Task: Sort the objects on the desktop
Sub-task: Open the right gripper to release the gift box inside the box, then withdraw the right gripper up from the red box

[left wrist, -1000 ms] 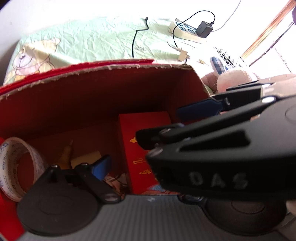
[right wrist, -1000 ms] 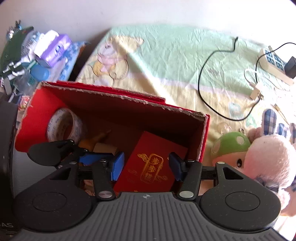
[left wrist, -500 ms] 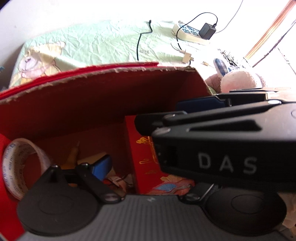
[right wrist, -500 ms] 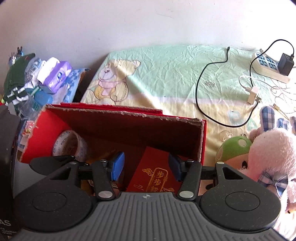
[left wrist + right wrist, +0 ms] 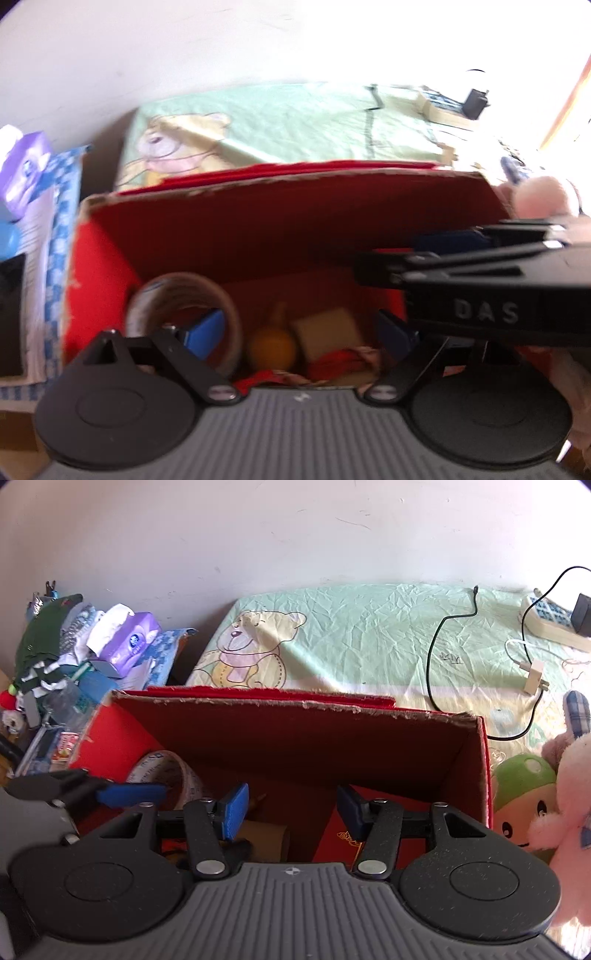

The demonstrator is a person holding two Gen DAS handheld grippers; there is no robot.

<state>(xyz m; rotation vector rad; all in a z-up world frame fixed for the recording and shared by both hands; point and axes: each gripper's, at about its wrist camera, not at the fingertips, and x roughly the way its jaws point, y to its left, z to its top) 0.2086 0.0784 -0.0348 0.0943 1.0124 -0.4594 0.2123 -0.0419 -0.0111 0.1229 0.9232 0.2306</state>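
**Both hand-held grippers spread and empty above the open red box (image 5: pixel 369 738) on the bed (image 5: pixel 369 635).**

The left hand-held gripper (image 5: pixel 299 332) and the right hand-held gripper (image 5: pixel 291 808) each stand with jaws apart, pinching nothing. The sorted things lie in the box just ahead of and below them: a tape roll (image 5: pixel 184 299) leaning at the left wall, a yellow rounded object (image 5: pixel 271 347) (blurred, kind unclear), a tan pad (image 5: pixel 328 328), and a red envelope (image 5: pixel 340 845) under the right gripper's right finger. The envelope is judged light, thin and limp, best taken by an edge; the tape roll stiff, best taken across its rim. The frayed cardboard walls hem any sideways move; open room lies upward, and the plush toys (image 5: pixel 546 797) crowd the right side.
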